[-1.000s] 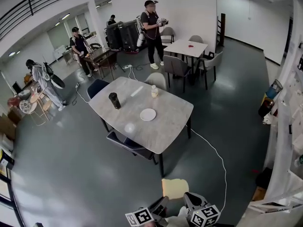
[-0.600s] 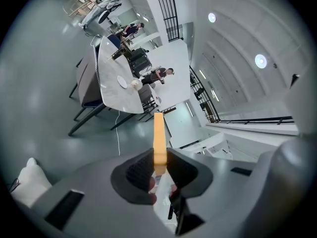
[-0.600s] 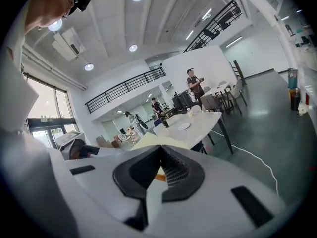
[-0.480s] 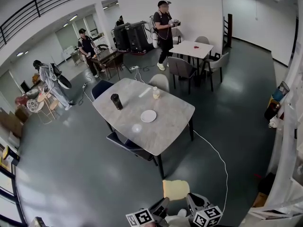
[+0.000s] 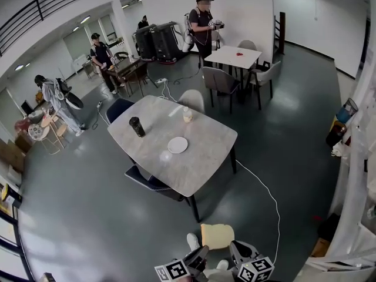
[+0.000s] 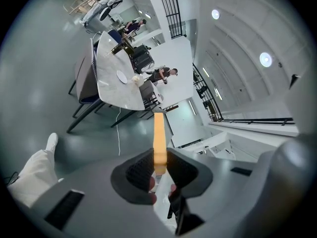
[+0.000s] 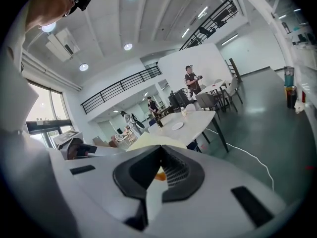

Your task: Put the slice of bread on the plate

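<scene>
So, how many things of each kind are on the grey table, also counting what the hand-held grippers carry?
plate: 1
dark cup: 1
small bottle: 1
slice of bread: 1
Total: 4

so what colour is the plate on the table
The plate is white; head view shows it best.

No readable text, label, brand, number or sign anywhere. Only black-and-white square patterns, not letters or digits, on the cubes of the left gripper (image 5: 203, 250) and right gripper (image 5: 235, 247). Bottle (image 5: 187, 114) near the tabletop's far edge too small to read.
</scene>
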A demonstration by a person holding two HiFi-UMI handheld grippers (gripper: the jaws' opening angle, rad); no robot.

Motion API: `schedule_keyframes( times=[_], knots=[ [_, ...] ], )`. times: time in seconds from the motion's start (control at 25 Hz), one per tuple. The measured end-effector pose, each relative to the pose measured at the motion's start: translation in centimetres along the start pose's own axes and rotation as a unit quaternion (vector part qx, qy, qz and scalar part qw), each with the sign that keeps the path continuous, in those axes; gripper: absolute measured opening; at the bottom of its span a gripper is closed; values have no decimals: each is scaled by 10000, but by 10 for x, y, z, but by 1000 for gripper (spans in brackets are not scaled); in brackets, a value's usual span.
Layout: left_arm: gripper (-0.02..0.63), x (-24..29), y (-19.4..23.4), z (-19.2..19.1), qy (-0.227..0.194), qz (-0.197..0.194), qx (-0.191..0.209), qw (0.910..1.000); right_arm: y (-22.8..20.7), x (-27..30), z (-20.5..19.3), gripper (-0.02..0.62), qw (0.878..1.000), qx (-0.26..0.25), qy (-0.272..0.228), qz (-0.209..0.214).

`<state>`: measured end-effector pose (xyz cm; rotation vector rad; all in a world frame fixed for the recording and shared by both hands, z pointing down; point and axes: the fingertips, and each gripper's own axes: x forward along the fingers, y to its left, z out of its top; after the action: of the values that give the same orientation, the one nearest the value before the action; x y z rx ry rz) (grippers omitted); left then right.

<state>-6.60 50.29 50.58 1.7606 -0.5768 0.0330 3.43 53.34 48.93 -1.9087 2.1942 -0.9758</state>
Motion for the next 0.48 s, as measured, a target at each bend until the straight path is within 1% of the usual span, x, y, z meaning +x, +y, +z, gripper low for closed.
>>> schedule_keyframes(
  times=[0.12, 0.24, 0.48],
  knots=[
    [89, 15, 1, 16, 101, -29, -34, 9999, -11, 13, 10, 6, 9998, 39, 4, -173],
    [89, 28, 4, 39, 217, -102, -58, 9997, -11, 31, 21, 6, 9995, 53, -17, -321],
    [89, 55, 3, 110, 364, -363, -78, 9986, -8, 89, 57, 6, 9982, 68, -124, -586]
  ],
)
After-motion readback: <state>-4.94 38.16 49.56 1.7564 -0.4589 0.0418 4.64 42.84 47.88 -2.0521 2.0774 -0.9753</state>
